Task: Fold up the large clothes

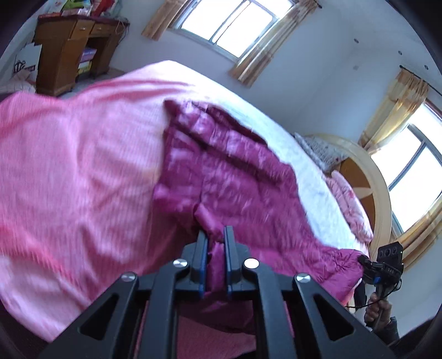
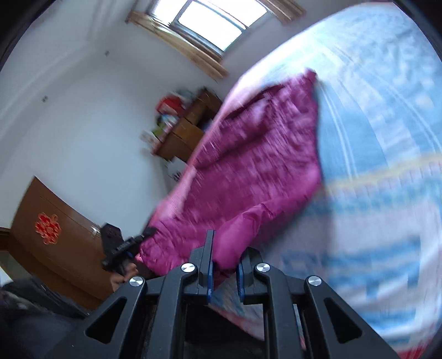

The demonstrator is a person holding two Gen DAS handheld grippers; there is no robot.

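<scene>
magenta quilted jacket lies spread on the bed, its near hem raised off the covers where both grippers have hold of it. left gripper has its jaws drawn narrow on a bunched fold of the hem, the shiny fabric squeezed between the two blue-lined fingers. right gripper pinches the other near corner of the jacket; from the left wrist view it shows at the far right with fabric caught in its tip and a hand on its handle. its jaws are closed on the cloth.

far edge of the jacket sits about mid-bed. on one side a broad stretch of pink bedspread lies bare beside it; on the other a blue and white striped sheet is bare too. past the jacket there is open cover up to the curved wooden headboard and the pillows against it.

both views are smeared by motion.

counted: one jacket, two grippers, two windows in the left wrist view, one wooden desk, one brown cabinet with a red ornament.
</scene>
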